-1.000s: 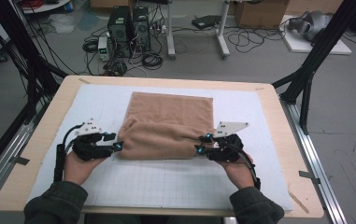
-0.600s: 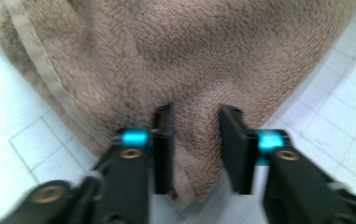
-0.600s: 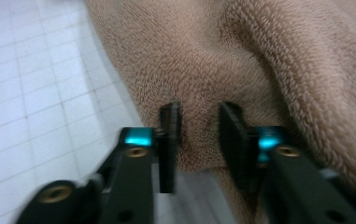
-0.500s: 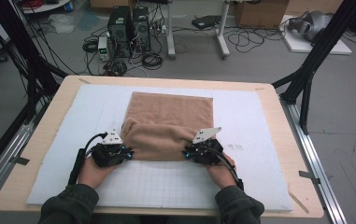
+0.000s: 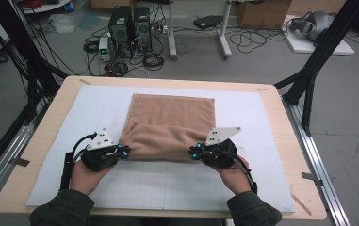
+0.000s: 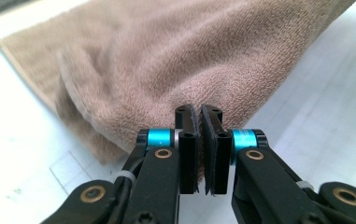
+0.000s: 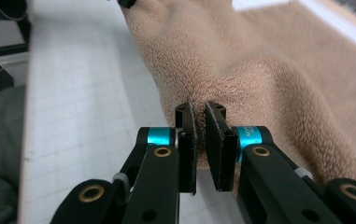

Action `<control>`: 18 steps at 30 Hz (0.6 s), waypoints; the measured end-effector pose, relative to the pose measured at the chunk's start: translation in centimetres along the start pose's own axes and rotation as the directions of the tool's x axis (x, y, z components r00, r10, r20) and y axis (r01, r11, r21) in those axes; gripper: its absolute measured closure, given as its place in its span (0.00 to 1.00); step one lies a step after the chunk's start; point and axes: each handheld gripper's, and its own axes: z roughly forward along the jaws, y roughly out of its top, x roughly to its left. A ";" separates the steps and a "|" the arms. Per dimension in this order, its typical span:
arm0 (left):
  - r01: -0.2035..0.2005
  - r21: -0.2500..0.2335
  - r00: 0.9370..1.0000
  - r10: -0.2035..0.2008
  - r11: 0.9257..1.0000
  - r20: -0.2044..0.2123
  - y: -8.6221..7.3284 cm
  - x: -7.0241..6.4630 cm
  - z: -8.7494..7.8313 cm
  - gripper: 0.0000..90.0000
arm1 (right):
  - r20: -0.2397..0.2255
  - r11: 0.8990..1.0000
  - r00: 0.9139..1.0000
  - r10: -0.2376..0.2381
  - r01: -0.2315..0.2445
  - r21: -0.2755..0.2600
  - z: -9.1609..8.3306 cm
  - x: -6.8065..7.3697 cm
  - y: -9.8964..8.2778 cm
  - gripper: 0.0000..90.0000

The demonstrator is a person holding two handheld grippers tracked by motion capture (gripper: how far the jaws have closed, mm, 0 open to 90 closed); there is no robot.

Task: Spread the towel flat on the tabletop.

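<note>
Cables and computer towers cluttered the floor behind the wooden table [image 5: 40, 141], which had a white gridded mat [image 5: 167, 183] on top. Brown towel [image 5: 172, 122] lay mid-mat, its near edge bunched up toward the person's side. Left gripper [image 5: 124, 151] had just clamped down on the towel's near-left corner, and right gripper [image 5: 195, 153] had just pinched the near-right corner, both jaws squeezed on cloth.

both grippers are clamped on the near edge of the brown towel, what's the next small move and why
Probably lift both corners together and carry them toward the far edge to fold it. The left gripper and right gripper each pinch a near corner of the towel, whose near edge is already bunched up off the white mat, while the far part lies flat.
</note>
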 end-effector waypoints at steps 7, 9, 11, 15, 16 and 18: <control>-0.027 -0.100 0.999 0.030 0.995 0.020 2.6 -1.4 -4.4 0.95 | -0.018 0.995 0.999 -0.030 0.028 -0.092 -4.3 1.1 3.1 0.93; -0.034 -0.090 0.999 0.035 0.995 0.010 3.0 -1.2 -4.6 0.95 | -0.029 0.996 0.999 -0.026 0.023 -0.092 -4.7 1.1 3.8 0.93; -0.025 -0.072 1.000 0.024 0.997 -0.005 3.0 -0.6 -3.8 0.95 | -0.026 0.998 0.999 -0.018 0.016 -0.062 -4.1 0.6 4.0 0.93; 0.007 0.000 0.999 -0.007 1.000 -0.049 2.5 1.4 -0.3 0.95 | -0.005 0.998 0.998 0.057 -0.057 0.014 -0.7 -2.1 2.7 0.93; 0.023 0.022 0.998 -0.022 1.000 -0.052 2.3 1.9 0.7 0.95 | 0.002 0.996 0.996 0.084 -0.084 0.032 0.3 -3.0 2.2 0.93; 0.030 0.071 0.996 -0.024 0.997 -0.083 1.9 2.9 2.8 0.95 | 0.037 0.991 0.992 0.117 -0.119 0.060 2.1 -4.4 1.4 0.93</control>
